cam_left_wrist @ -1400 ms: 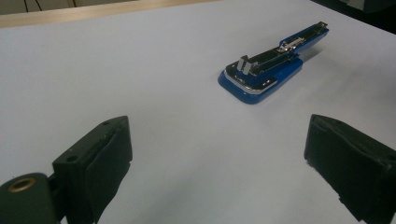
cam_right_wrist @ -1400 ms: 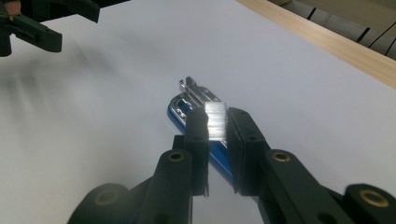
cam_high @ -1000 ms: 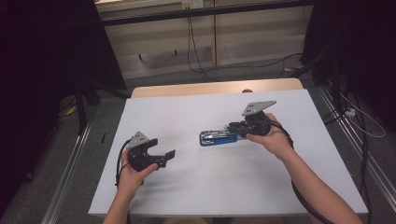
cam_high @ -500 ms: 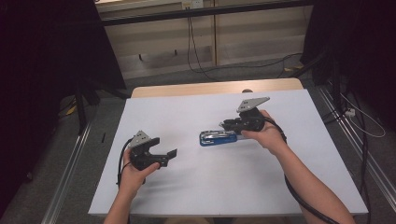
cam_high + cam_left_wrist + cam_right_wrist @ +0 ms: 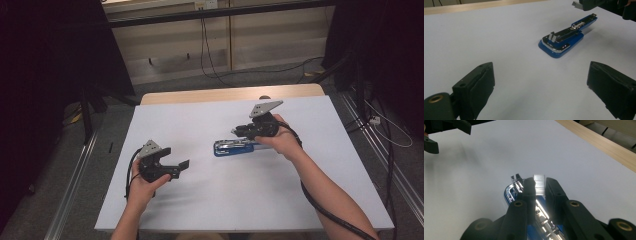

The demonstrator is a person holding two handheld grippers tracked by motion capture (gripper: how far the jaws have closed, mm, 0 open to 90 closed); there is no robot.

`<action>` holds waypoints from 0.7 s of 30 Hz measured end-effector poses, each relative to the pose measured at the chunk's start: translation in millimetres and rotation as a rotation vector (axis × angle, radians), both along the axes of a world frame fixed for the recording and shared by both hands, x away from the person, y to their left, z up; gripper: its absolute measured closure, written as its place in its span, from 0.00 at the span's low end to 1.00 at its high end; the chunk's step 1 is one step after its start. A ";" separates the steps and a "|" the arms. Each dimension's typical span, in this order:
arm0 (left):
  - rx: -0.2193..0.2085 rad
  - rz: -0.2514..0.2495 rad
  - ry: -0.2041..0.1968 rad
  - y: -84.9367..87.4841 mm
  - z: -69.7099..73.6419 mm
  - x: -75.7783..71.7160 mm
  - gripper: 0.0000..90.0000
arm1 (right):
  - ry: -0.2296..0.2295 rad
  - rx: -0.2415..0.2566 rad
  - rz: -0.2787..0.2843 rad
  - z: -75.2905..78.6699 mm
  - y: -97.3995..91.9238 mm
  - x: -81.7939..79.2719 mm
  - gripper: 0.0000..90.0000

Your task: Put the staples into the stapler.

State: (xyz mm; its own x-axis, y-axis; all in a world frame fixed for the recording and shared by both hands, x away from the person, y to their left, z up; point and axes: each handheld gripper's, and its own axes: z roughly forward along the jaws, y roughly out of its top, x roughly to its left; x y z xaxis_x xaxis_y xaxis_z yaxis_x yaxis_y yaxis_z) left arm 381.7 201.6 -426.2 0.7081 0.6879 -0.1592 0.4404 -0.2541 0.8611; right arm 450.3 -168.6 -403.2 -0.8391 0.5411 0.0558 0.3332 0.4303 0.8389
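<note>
A blue stapler [image 5: 232, 147] lies opened on the white table top [image 5: 210, 210], its metal channel facing up [image 5: 564, 41]. My right gripper [image 5: 239, 132] hovers just above the stapler's right end. In the right gripper view its jaws [image 5: 539, 181] are shut on a short silver strip of staples [image 5: 539, 188], with the stapler's chrome front [image 5: 510, 193] right below. My left gripper [image 5: 182, 167] rests low at the table's left, about a hand's width from the stapler. Its pads [image 5: 482, 87] stand wide apart with nothing between them.
A bare wooden strip [image 5: 225, 94] runs along the table's far edge. Metal rails [image 5: 75, 200] flank the table on both sides. Cables [image 5: 215, 65] lie on the floor beyond. Dark curtains stand at left and right.
My right gripper has shifted a little to the left with the staple strip, coming in over the stapler. The left gripper and the stapler have stayed where they were.
</note>
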 end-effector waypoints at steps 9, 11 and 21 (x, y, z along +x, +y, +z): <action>0.005 0.003 0.004 0.3 0.0 -0.4 0.09 | 0.002 -0.003 0.037 1.7 -1.0 8.3 0.88; 0.002 0.004 0.004 0.4 0.3 -0.6 0.09 | 0.004 -0.012 0.040 1.8 -1.0 9.1 0.88; -0.007 0.012 0.012 1.9 0.4 -0.8 0.09 | 0.009 -0.020 0.059 0.2 1.9 14.4 0.88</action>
